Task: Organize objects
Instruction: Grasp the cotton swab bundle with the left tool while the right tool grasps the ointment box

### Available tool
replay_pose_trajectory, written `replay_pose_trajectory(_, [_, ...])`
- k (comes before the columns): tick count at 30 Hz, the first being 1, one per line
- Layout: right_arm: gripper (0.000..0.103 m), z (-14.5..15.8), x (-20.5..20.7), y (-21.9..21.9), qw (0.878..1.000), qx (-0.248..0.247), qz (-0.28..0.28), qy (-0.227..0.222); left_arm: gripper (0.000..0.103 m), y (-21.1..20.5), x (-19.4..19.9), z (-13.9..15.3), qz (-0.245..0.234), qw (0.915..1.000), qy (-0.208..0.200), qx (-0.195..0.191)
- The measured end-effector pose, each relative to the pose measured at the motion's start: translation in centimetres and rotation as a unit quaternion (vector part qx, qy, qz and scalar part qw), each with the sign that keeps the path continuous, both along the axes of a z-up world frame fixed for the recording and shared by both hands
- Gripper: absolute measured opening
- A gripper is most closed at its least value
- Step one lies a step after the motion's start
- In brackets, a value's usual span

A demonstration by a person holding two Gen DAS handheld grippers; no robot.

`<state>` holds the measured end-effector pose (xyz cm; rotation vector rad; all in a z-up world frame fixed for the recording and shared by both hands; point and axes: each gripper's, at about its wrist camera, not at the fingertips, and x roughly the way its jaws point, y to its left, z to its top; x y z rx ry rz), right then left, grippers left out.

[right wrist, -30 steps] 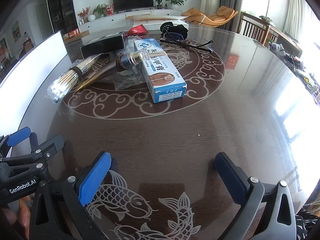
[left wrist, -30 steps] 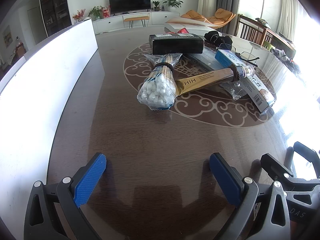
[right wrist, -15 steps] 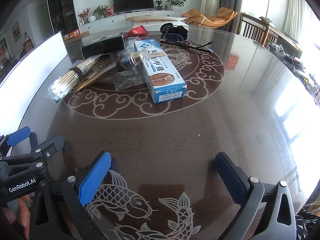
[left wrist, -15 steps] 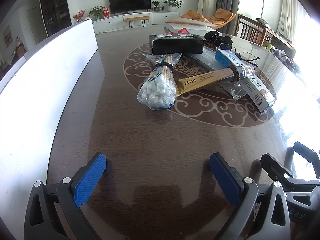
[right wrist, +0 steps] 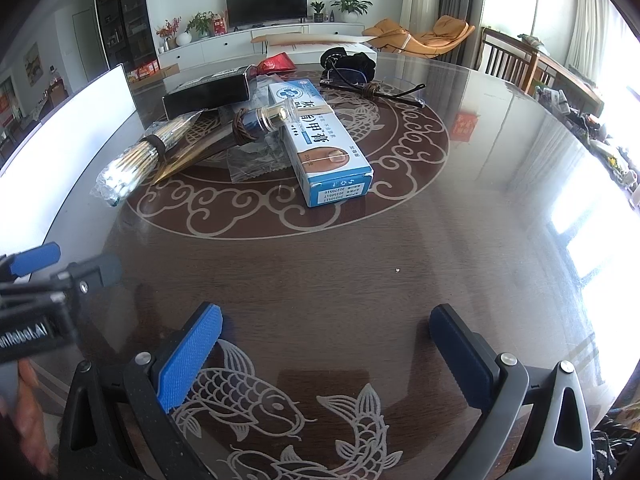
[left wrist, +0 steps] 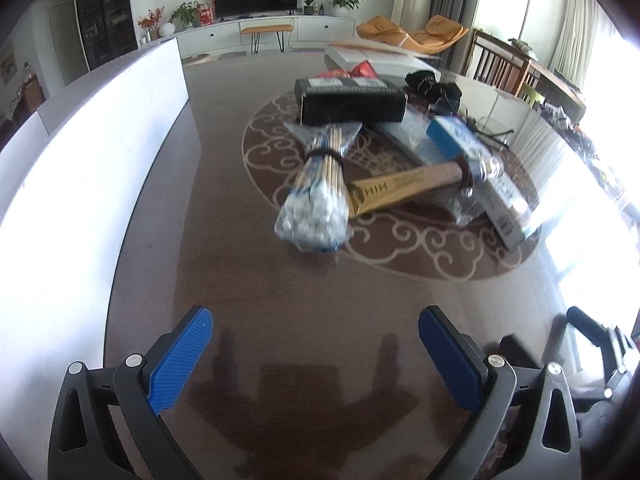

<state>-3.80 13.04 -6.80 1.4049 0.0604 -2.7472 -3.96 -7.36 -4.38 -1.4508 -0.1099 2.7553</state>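
A pile of objects lies on the dark table's patterned centre. A clear bag of cotton swabs [left wrist: 316, 196] [right wrist: 132, 164] is nearest my left gripper. A gold packet [left wrist: 404, 188] leans beside it, with a black box [left wrist: 352, 100] [right wrist: 208, 92] behind and a blue-and-white medicine box [left wrist: 476, 168] [right wrist: 324, 144] to the right. A small bottle [right wrist: 264, 118] lies on that box. My left gripper [left wrist: 316, 354] is open and empty, well short of the swabs. My right gripper [right wrist: 326, 348] is open and empty, short of the medicine box.
A white board [left wrist: 80, 152] stands along the table's left edge. A black pouch [right wrist: 348, 64], glasses [right wrist: 376, 90] and a red packet [right wrist: 276, 65] lie at the far side. Chairs [right wrist: 516, 64] stand beyond the table on the right.
My left gripper has moved slightly forward toward the pile, and its view is now motion-blurred. My right gripper has barely moved. Both stay open.
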Motion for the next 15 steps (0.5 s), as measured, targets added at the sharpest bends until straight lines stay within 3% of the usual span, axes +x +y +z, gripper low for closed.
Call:
replay_pose_trajectory(4, [0.103,0.0,0.0,0.1,1.0,0.0,-0.001,0.001,0.103,-0.5,-3.8,2.9,0.019,0.9994,0.027,-0.014])
replay_pose_trajectory(7, [0.103,0.0,0.0,0.1,1.0,0.0,0.0,0.001,0.102,-0.6,-7.4,2.3,0.019,0.9995,0.019,-0.018])
replay_pose_trajectory(9, [0.103,0.0,0.0,0.1,1.0,0.0,0.0,0.001,0.089,-0.1,-9.7,1.0,0.008,0.9996,-0.013,-0.026])
replay_pose_trajectory(13, [0.103,0.0,0.0,0.1,1.0,0.0,0.0,0.001,0.085,0.0,-12.4,-1.7,0.001,0.9985,-0.054,0.004])
replay_pose_trajectory(15, [0.103,0.0,0.0,0.1,1.0,0.0,0.0,0.001,0.07,-0.8,-12.5,-1.6,0.027,0.9984,-0.045,0.021])
